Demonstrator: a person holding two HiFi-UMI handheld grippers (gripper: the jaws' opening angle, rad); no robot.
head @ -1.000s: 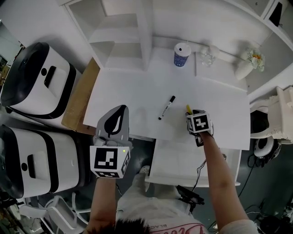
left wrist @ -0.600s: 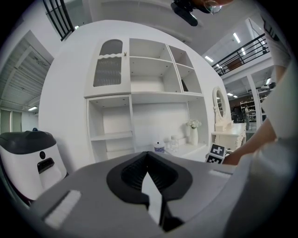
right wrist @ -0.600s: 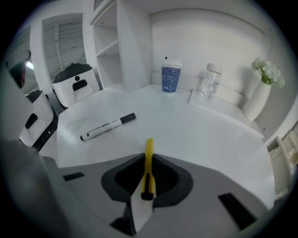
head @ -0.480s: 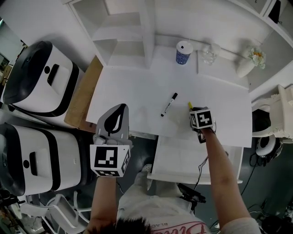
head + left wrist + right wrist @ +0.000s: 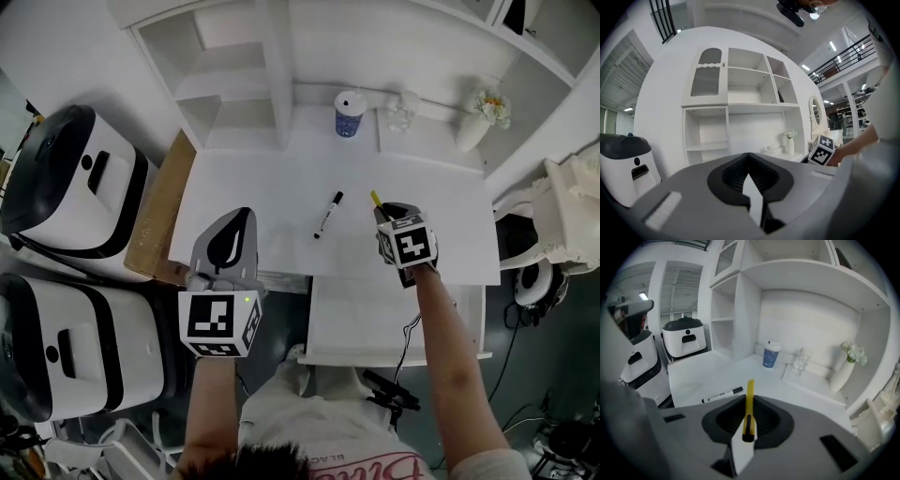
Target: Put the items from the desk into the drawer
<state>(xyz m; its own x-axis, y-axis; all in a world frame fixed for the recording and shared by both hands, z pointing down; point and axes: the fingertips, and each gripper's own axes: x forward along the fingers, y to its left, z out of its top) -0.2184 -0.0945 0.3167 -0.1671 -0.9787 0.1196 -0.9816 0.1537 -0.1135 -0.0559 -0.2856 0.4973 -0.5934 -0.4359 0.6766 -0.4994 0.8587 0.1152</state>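
The yellow cutter (image 5: 749,399) is clenched in my right tongs (image 5: 384,211), whose jaws have just been closing on its rear half; its tip pokes out ahead, clear of the counter (image 5: 262,187). It looks light, stiff and slick, so I judge a hold near mid-body would keep it from pivoting. The open drawer (image 5: 356,328) lies below and behind these tongs. My left tongs (image 5: 749,164), well off to their left, are pressed together on nothing. Beyond the right tongs' tip, leftward, lies a black marker (image 5: 327,213); farther off stands a blue cup (image 5: 349,113).
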